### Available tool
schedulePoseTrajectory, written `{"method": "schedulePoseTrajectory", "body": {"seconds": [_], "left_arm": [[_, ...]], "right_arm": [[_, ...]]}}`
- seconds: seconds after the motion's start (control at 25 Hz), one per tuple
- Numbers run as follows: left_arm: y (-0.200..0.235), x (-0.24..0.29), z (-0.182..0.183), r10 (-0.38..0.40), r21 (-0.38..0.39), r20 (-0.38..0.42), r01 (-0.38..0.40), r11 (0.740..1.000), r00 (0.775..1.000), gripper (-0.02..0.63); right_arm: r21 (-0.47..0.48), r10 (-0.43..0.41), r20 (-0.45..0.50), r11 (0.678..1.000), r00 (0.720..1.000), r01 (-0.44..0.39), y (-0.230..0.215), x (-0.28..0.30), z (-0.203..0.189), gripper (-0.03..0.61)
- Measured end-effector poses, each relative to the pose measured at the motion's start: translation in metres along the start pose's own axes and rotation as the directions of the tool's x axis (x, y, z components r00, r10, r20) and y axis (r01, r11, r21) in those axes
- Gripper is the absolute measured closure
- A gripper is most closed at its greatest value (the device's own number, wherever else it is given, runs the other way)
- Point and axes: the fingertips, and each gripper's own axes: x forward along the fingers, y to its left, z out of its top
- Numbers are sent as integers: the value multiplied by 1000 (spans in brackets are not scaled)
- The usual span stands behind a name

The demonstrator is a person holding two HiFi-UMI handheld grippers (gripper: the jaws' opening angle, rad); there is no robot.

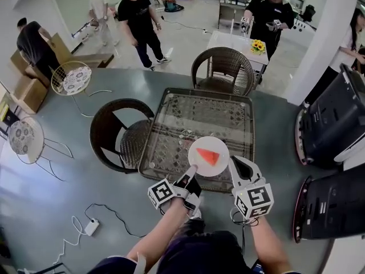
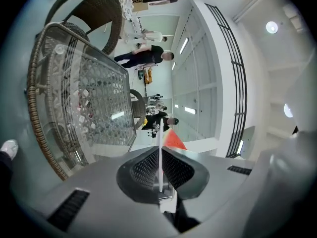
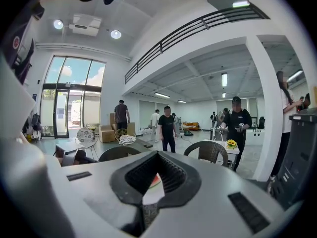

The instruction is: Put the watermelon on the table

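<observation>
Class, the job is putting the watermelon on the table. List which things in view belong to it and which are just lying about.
Job:
watermelon
plate under it
left tool, clamped on the plate
right tool, at the plate's rim
table

Lying about:
left chair
far chair
power strip
flowers

Ahead and to the left of your left tool [image 1: 190, 173] sits a dark wicker chair [image 1: 114, 131]; a second wicker chair [image 1: 223, 68] stands well beyond both tools. Behind that tool, to its left, a white power strip [image 1: 90, 228] lies on the floor. Right of your right tool [image 1: 235, 163] stand black cases [image 1: 333, 119]. Far ahead, yellow flowers [image 1: 258, 46] rest on a small white surface [image 1: 231, 39], among several standing people [image 1: 140, 16].
</observation>
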Motion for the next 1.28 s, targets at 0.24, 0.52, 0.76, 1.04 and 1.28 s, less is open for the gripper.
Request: {"method": "schedulePoseTrajectory", "body": {"seconds": [0.24, 0.52, 0.76, 1.04, 1.28], "left_arm": [[13, 29, 20, 21, -9, -29, -21, 1000, 999, 598], [21, 51, 34, 28, -17, -30, -29, 999, 999, 598], [26, 70, 38, 42, -24, -3, -42, 999, 999, 598], [26, 85, 43, 53, -26, 39, -52, 998, 998, 598], [41, 98, 43, 79, -27, 50, -78, 997, 996, 598]], "right_arm": [[12, -17, -1, 1000, 1000, 17, -20, 33, 3, 577], [24, 0, -6, 1000, 1000, 0, -34, 62, 1, 577], [16, 49, 7, 999, 999, -49, -52, 85, 8, 577], [5, 106, 13, 994, 994, -106, -67, 105, 14, 577], [9, 119, 0, 993, 993, -119, -80, 113, 8, 577]]}}
